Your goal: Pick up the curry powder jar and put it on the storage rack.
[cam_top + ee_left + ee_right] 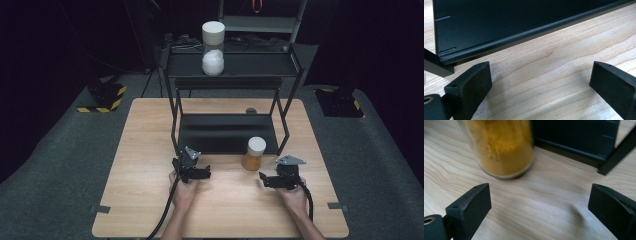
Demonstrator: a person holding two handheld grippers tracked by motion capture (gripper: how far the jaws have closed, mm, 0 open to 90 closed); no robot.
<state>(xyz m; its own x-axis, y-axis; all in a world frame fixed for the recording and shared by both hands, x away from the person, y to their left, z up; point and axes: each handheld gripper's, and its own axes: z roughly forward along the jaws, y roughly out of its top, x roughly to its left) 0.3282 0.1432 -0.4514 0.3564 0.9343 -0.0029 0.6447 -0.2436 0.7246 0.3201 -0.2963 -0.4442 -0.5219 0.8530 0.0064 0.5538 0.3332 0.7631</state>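
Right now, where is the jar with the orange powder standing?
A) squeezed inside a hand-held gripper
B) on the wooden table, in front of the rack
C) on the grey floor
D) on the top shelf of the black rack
B: the orange powder jar stands upright on the wooden table just in front of the black rack, and the right hand-held gripper is open, with the jar ahead of its jaws.

A clear jar (253,155) of orange-yellow powder with a white lid stands on a pale wood-grain table (150,150); a matte black shelf rack (230,135) carries a taller clear jar (213,48), white-lidded and white-filled; both grippers, left (202,174) and right (266,180), are black with grey plates; yellow-and-black hazard stripes mark a floor base (102,100) on grey carpet
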